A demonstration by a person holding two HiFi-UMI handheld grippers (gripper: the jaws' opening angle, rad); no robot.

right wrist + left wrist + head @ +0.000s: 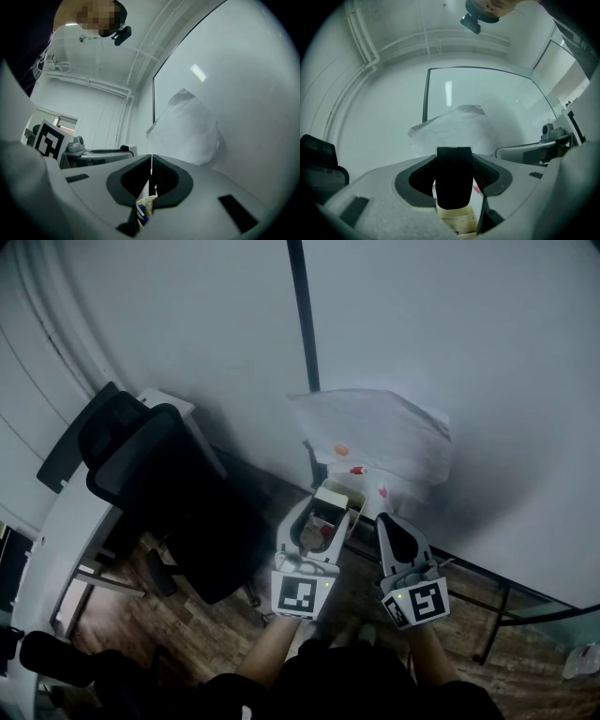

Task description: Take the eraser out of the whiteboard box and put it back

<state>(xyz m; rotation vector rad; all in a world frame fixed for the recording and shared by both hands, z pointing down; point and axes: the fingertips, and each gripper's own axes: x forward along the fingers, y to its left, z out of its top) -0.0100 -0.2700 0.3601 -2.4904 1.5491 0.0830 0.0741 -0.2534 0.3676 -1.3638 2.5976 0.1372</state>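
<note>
**Black eraser (453, 176) held just above the cream whiteboard box (458, 221)**
Head view: the left gripper (319, 523) sits at lower centre of the frame against the box, with the right gripper (386, 521) just to its right. Left gripper view: wide-spread fingers clamp the upright eraser, with the box at the bottom edge. Right gripper view: fingers pressed together, holding nothing, with the box below them.

One eraser (453, 180), one box (339, 496), one chair (155, 474)
</note>
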